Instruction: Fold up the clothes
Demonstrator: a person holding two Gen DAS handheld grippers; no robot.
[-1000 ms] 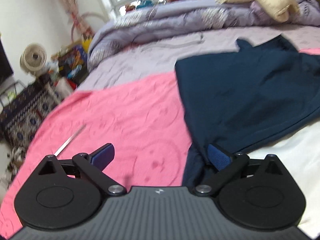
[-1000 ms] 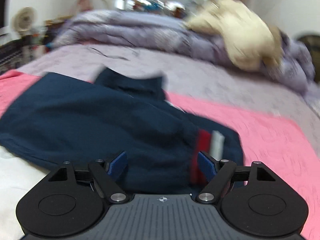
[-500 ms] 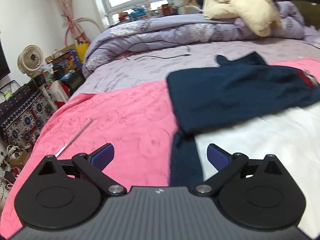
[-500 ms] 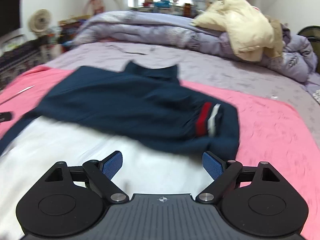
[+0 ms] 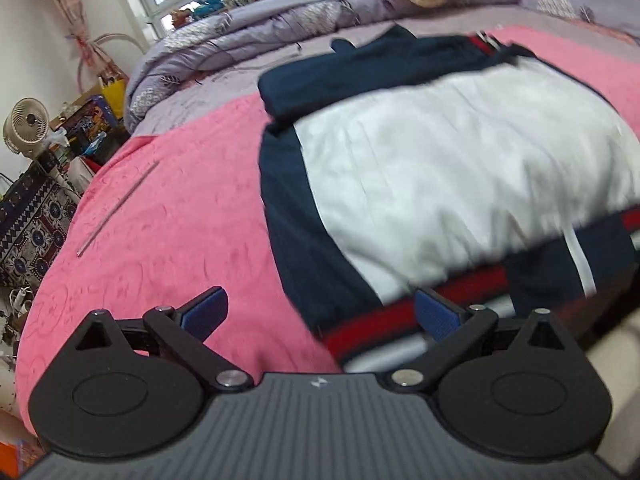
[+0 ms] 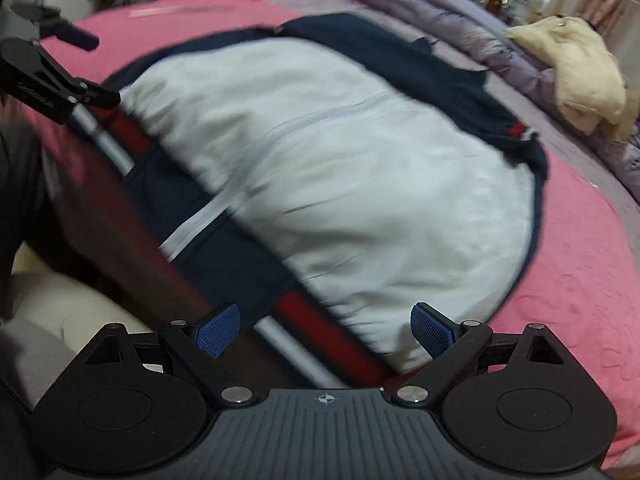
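A: Where's the jacket (image 5: pixel 440 168)?
B: Mid-frame on the pink blanket (image 5: pixel 168 216), its sleeves laid across the top, its striped hem (image 6: pixel 320 332) nearest.
A: Claws?
B: Left gripper (image 5: pixel 318 312) and right gripper (image 6: pixel 324 328) are both spread, holding nothing. Pinch both hem corners evenly.

The bed (image 5: pixel 168 216) is spread with a pink embossed cover (image 6: pixel 580 240), giving way to a lilac sheet (image 5: pixel 224 88) toward the far side. Flat on the pink lies the jacket (image 5: pixel 440 168) — white body, navy sides, red-and-white hem band at the near edge, a navy sleeve (image 5: pixel 360 68) folded across its top. Left of it, well apart, a thin pale strip (image 5: pixel 118 208) rests on the cover. Farther back — a bunched lilac duvet (image 5: pixel 248 36) with a cream garment (image 6: pixel 576 68) heaped on it.
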